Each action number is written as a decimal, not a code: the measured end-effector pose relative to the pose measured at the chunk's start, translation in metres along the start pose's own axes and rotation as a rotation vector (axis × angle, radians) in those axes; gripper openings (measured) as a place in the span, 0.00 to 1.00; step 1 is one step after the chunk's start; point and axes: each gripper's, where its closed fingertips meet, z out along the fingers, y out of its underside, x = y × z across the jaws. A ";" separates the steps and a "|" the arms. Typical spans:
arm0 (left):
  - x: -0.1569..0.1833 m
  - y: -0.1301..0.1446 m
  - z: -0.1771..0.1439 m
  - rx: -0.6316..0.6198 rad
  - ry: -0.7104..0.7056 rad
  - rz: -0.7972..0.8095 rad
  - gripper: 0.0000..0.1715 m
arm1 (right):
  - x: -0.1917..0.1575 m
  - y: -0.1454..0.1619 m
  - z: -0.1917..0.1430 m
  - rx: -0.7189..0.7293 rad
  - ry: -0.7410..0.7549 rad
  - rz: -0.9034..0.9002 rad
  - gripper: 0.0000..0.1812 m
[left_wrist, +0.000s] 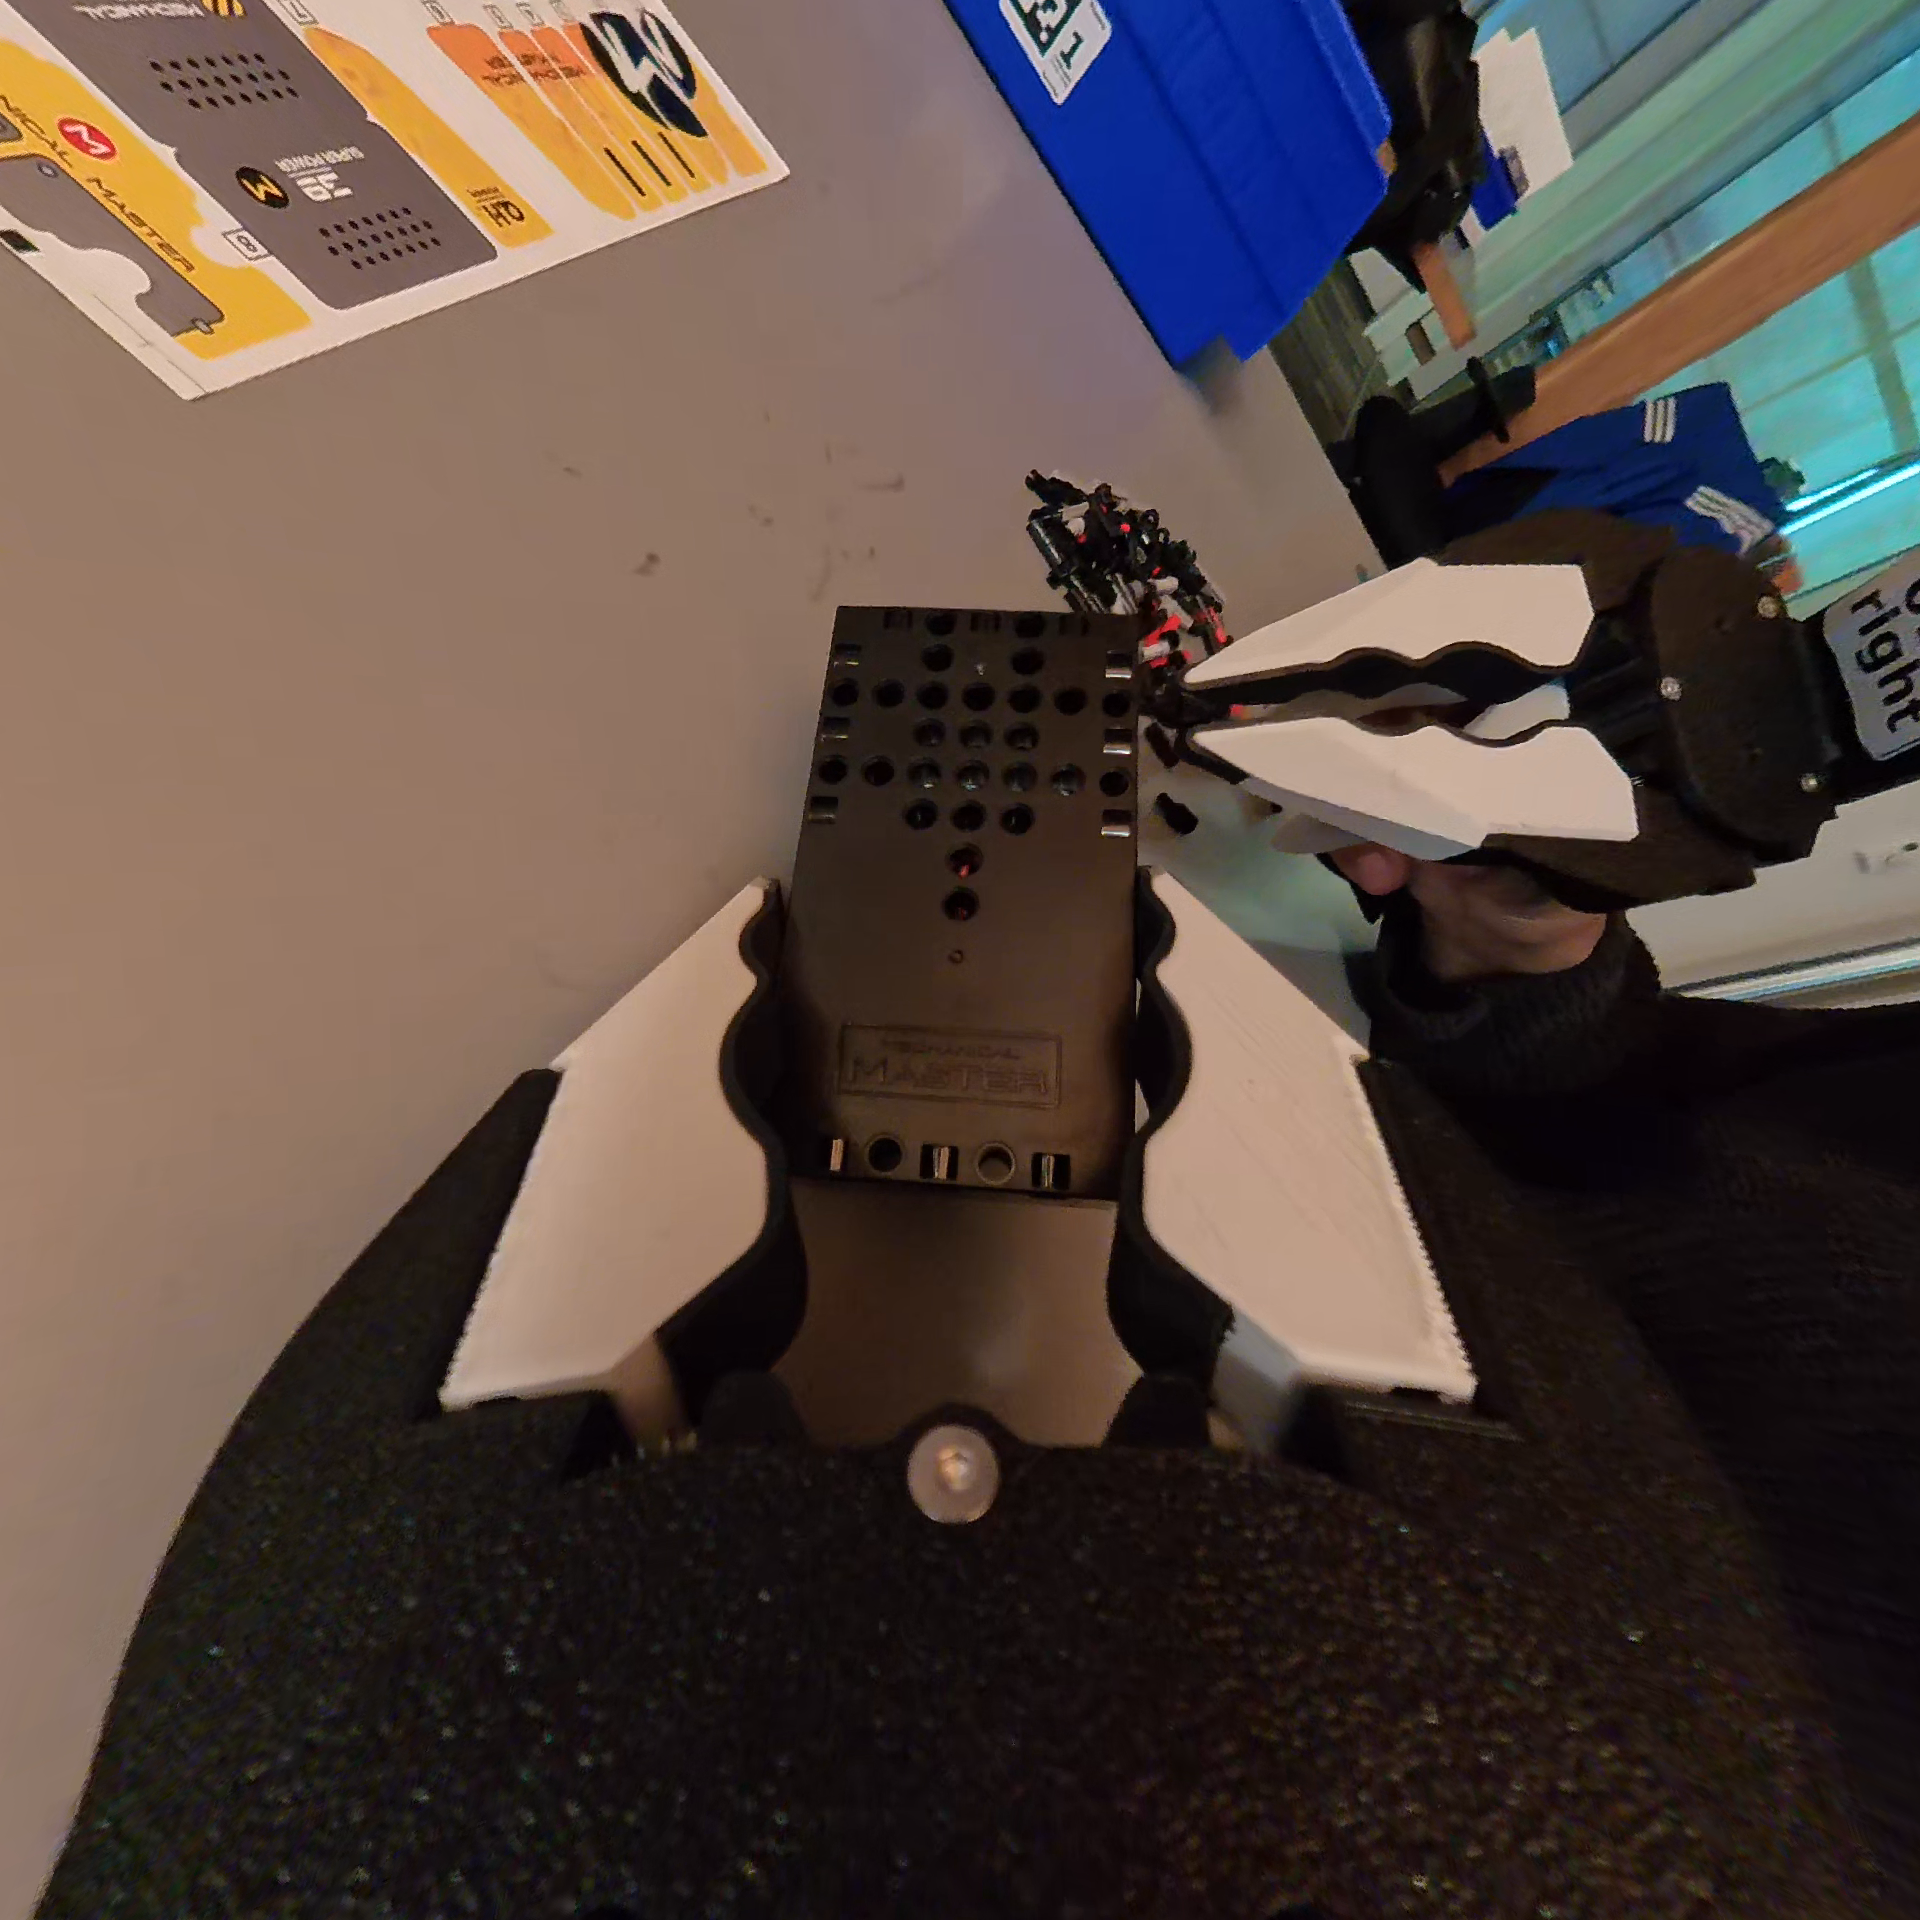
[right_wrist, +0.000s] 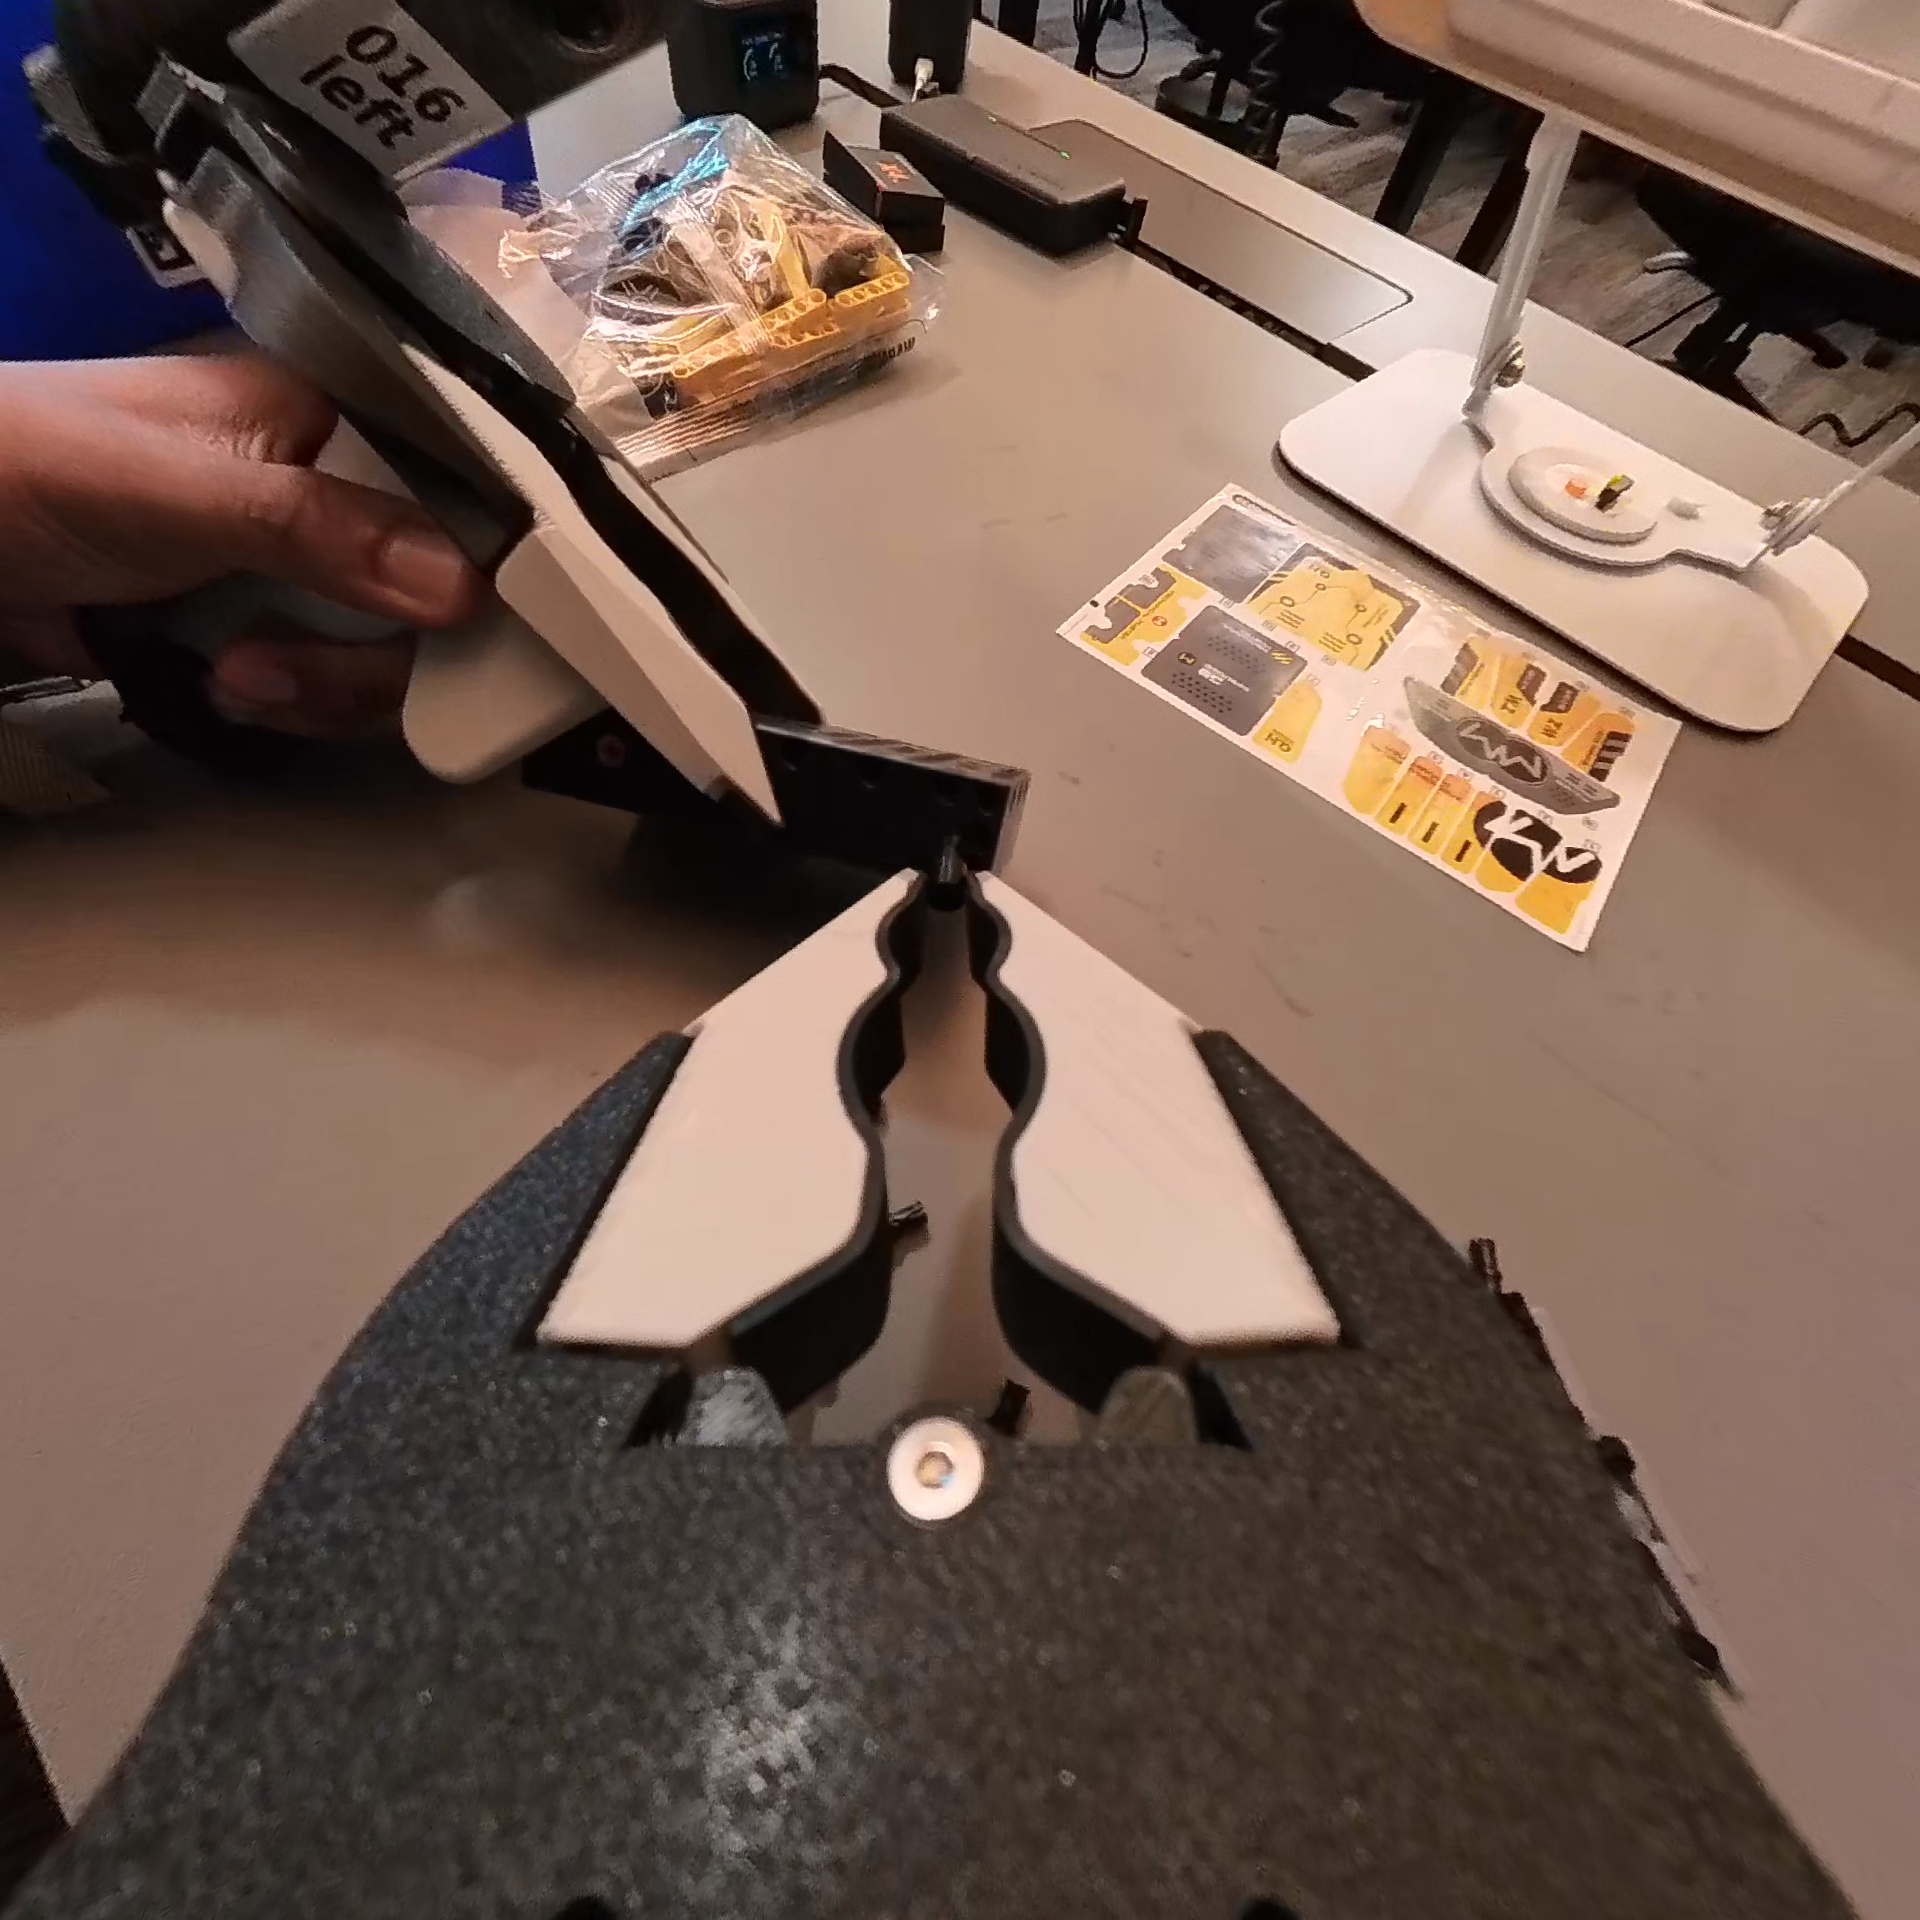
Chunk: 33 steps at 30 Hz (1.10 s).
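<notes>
Left wrist view, left to right: sticker sheet (left_wrist: 343, 156) lay flat at upper left on the grey table (left_wrist: 520, 623). At centre, the left gripper (left_wrist: 956, 894) had its white fingers (left_wrist: 623, 1174) clamped on the long sides of a black block (left_wrist: 966, 883) full of round holes, its far end pointing up the frame. Just past the block's upper right corner sat a small heap of black and red pins (left_wrist: 1122, 561). A blue bin (left_wrist: 1195, 156) stood at top right. At mid right, the right gripper (left_wrist: 1184, 717) came in sideways, tips nearly together, pinching a small black pin (left_wrist: 1164, 727) against the block's right edge; a hand (left_wrist: 1455, 914) in a dark sleeve held it.

Right wrist view, left to right: a hand (right_wrist: 208, 540) at left gripped the left gripper (right_wrist: 769, 800), which sloped down toward centre with the block (right_wrist: 894, 795) sticking out of its fingers, above the table (right_wrist: 312, 1039). A clear bag (right_wrist: 748, 281) of yellow and black parts lay at upper centre. Below the block, the right gripper (right_wrist: 940, 883) had its tips closed on the pin (right_wrist: 948, 873), the pin's far end touching the block's near face. Black adapter (right_wrist: 997, 171) lay at top centre. The sheet (right_wrist: 1371, 707) lay flat at right, just beside a white stand base (right_wrist: 1351, 436) at upper right
</notes>
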 end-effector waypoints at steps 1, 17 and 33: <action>0.000 0.001 0.001 -0.003 -0.012 0.013 0.38 | 0.000 0.000 0.000 0.000 0.000 -0.001 0.04; -0.008 0.007 0.009 -0.053 -0.295 0.259 0.39 | 0.001 0.021 0.005 -0.076 0.014 0.015 0.04; -0.014 0.011 0.013 -0.095 -0.454 0.423 0.39 | 0.000 0.036 0.008 -0.151 -0.050 0.195 0.04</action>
